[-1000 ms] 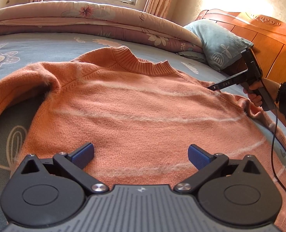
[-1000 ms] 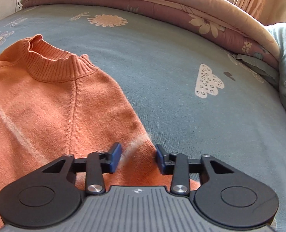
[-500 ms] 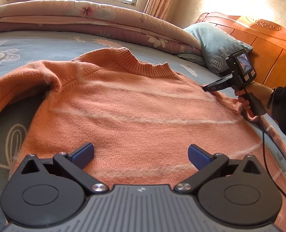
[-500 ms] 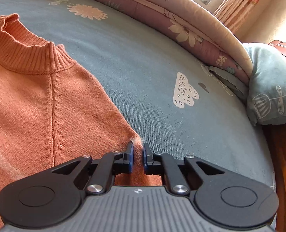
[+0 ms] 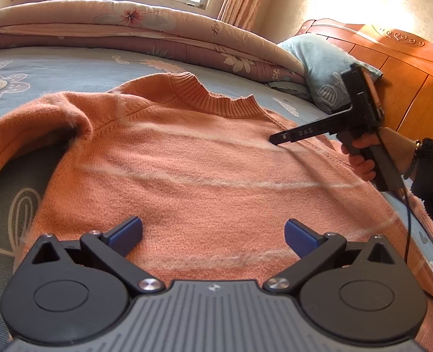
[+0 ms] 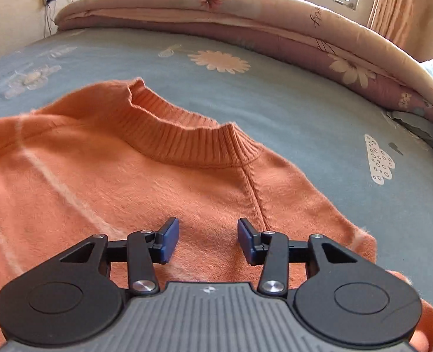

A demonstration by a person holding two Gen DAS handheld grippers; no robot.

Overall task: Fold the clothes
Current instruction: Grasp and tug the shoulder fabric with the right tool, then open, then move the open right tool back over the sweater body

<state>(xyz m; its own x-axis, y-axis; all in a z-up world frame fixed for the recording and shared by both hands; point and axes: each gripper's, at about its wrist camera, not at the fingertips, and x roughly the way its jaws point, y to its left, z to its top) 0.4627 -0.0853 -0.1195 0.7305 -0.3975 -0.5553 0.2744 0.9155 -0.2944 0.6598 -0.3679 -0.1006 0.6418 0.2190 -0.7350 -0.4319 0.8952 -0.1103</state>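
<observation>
So since half a second back the right gripper (image 6: 207, 239) has let go of the sweater's shoulder edge, slid in over the body of the sweater and its jaws have just been opening, with nothing pinched between them. Left wrist view: the orange sweater (image 5: 204, 158) with pale fuzzy stripes lies flat, front up, on the blue-grey flowered bedsheet (image 5: 55, 67), ribbed collar pointing at the rolled-up quilt (image 5: 157, 29) by the window. The left gripper (image 5: 213, 236) hangs over the lower part of the sweater, jaws spread wide, nothing in them. Over on the right a hand (image 5: 371, 149) in a dark fuzzy sleeve holds the other tool just above the shoulder area, near the pale blue pillow (image 5: 324, 67) and wooden headboard (image 5: 407, 73). Right wrist view: blue pads parted about halfway, bare knit showing in the gap, the shoulder seam running just right of them and the collar right ahead. The sweater's right edge sits on the sheet, near a white cloud print (image 6: 380, 161).
</observation>
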